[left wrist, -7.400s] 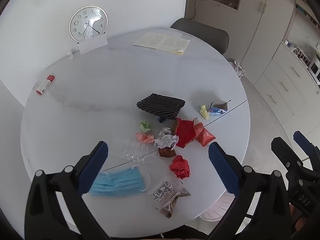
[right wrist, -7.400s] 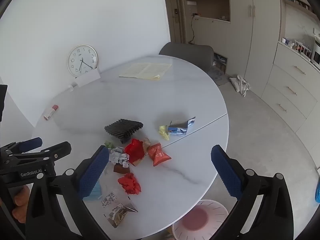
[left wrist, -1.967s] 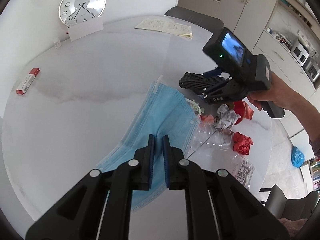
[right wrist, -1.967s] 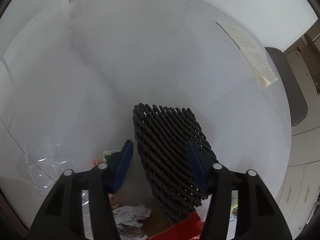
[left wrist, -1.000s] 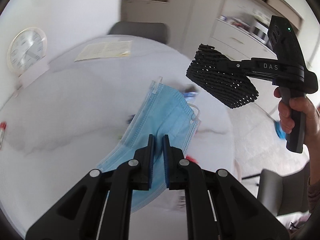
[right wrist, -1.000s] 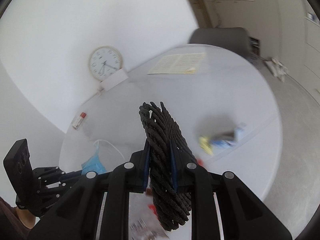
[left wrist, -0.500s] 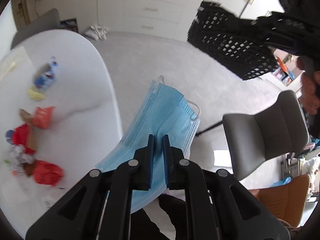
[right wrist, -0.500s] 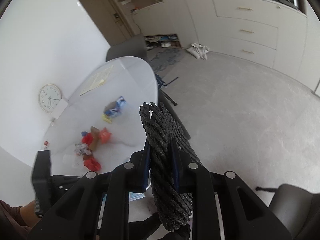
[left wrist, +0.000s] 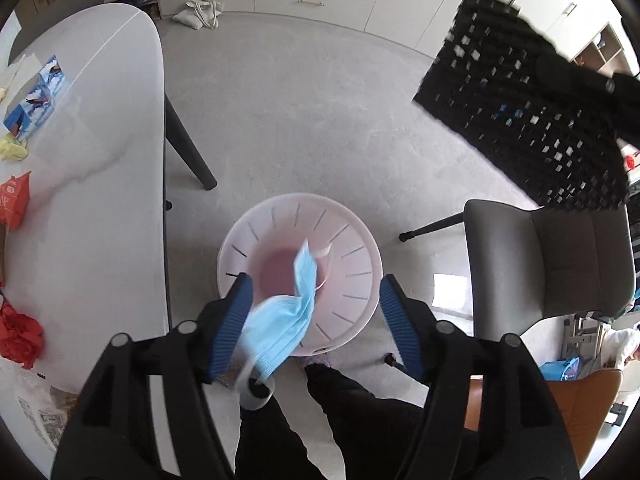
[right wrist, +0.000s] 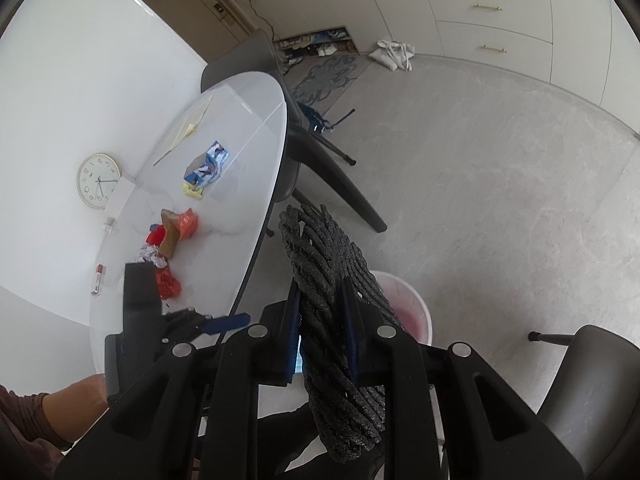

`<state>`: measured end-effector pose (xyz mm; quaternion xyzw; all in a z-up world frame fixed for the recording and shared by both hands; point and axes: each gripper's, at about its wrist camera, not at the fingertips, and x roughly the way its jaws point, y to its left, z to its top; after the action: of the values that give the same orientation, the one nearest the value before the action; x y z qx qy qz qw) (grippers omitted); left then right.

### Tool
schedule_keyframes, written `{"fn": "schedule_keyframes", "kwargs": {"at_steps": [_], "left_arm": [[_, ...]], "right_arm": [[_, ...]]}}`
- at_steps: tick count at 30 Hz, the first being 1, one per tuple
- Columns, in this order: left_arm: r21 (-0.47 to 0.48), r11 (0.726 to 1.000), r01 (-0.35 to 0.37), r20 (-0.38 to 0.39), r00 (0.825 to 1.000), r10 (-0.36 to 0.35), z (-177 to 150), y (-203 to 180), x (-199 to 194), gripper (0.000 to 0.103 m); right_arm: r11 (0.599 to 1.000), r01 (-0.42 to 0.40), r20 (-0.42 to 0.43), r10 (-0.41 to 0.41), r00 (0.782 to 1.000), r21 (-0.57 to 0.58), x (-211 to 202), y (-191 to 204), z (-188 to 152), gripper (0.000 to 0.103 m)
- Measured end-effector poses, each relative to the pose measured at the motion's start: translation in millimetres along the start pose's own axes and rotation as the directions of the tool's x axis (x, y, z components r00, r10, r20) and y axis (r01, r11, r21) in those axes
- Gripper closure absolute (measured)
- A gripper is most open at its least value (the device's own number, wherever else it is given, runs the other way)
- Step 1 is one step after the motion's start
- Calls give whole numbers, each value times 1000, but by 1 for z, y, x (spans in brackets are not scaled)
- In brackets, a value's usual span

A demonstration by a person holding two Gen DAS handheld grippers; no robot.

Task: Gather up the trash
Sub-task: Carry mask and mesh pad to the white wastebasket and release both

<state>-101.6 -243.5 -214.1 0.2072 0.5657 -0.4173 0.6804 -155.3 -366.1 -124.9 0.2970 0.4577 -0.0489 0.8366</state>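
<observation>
Mask drop over bin
Left claw points down above the bin, jaws spread, mask loose between them. Right claw, raised beside the table, clenches black mesh.

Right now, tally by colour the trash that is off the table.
Blue face mask, loose in the open left gripper, over the waste bin: 1
Black foam netting, clamped in the right gripper: 1
Total: 2
</observation>
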Motion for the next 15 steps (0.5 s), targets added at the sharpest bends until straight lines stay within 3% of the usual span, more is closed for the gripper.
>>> {"fn": "schedule_keyframes", "kwargs": {"at_steps": [7,11,14,15], "left_arm": [[-94,995,-20,96,995,29,3,10,-45,21],[-199,978,-64,193,976,103,-9,35,-98,11],[-283,953,-113,243,952,185,-22,61,-137,8],[-315,940,-133,256,942,219,-28,71,-151,8]], "right_arm": [[999,16,-74,-19,997,-33,29,1,-14,81],[998,24,-129,-31,991,-56,58,6,-29,77],[994,48,-162,-63,985,-100,81,14,-41,61],[991,61,-172,-81,982,-116,93,17,-47,46]]}}
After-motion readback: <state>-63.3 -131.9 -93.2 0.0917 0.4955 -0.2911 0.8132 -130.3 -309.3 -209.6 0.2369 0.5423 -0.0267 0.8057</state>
